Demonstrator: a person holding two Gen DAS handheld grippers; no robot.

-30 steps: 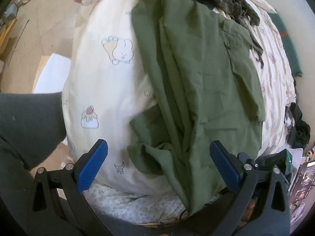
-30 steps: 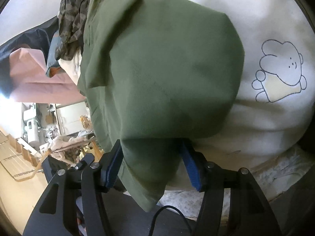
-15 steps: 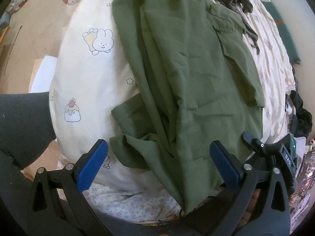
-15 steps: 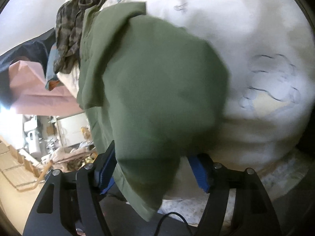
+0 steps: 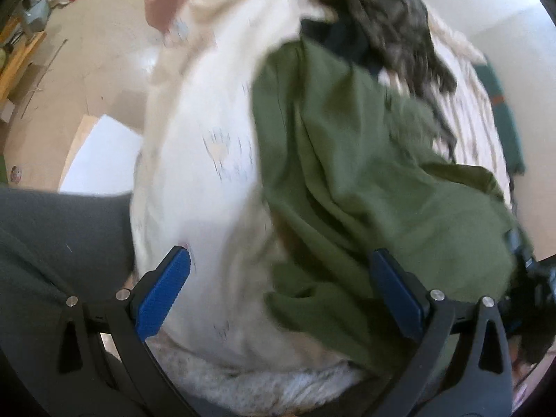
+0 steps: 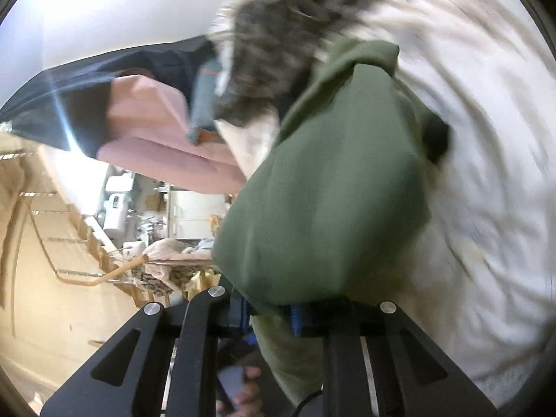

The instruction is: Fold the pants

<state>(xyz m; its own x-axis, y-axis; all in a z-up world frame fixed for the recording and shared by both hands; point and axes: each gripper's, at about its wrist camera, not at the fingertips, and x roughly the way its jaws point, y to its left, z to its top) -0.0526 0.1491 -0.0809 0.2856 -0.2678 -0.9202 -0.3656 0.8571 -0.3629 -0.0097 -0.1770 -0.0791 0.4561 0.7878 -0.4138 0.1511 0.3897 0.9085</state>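
- Bed [image 5: 215, 111] under a cream printed cover, carrying green pants [image 5: 347, 173] toward its right side, beside a dark patterned clothes heap [image 5: 382, 27].
- Pants bunched and part lifted; fold judged only begun, leg-over-leg and smoothing left.
- Right gripper [image 6: 269, 312] closing, fingers clenched on a pants edge.
- Left gripper [image 5: 278, 288] released, fingers wide above cloth.
- Blurred throughout; waistband and hems impossible to make out.

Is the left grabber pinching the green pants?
No, the left gripper has its blue pads wide apart, and the green pants only lie on the white quilt between them.
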